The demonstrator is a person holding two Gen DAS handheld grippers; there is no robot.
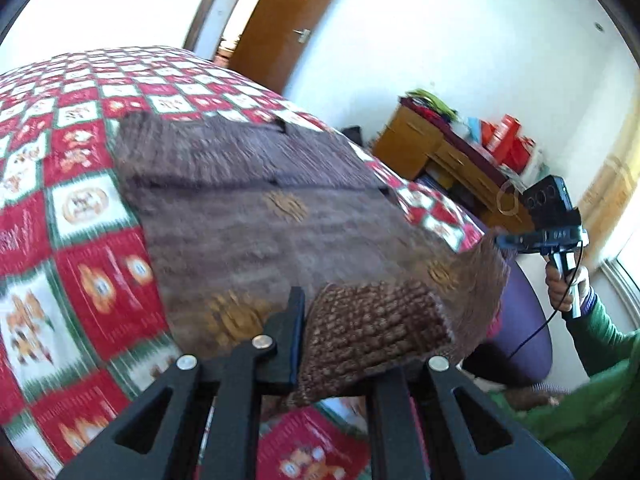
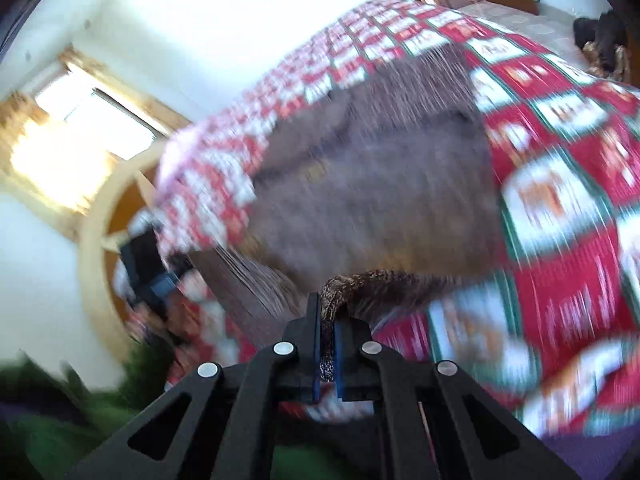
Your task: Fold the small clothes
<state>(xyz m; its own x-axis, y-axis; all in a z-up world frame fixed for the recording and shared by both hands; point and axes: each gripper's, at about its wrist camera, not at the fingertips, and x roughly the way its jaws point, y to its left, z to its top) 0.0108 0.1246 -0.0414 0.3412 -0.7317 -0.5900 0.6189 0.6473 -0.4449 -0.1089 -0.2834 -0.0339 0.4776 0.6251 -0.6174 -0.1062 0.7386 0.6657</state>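
Note:
A brown knitted sweater [image 1: 256, 200] lies spread over a bed with a red, white and green checked cover [image 1: 60, 220]. My left gripper [image 1: 308, 320] is shut on the thick ribbed hem [image 1: 372, 328] at the near edge; the knit drapes over and hides its right finger. My right gripper [image 1: 505, 240] holds the hem's other corner, lifted off the bed's edge. In the right wrist view, that gripper [image 2: 328, 312] is shut on a bunched strip of hem [image 2: 372, 280], with the sweater [image 2: 372, 184] stretching away blurred. The left gripper [image 2: 156, 276] shows as a blur at the left.
A wooden desk [image 1: 448, 152] piled with red boxes stands against the white wall past the bed. A brown door [image 1: 288, 20] is at the back. A purple seat [image 1: 524, 320] and a green sleeve [image 1: 600, 332] are at right. A bright window [image 2: 80, 128] faces the bed.

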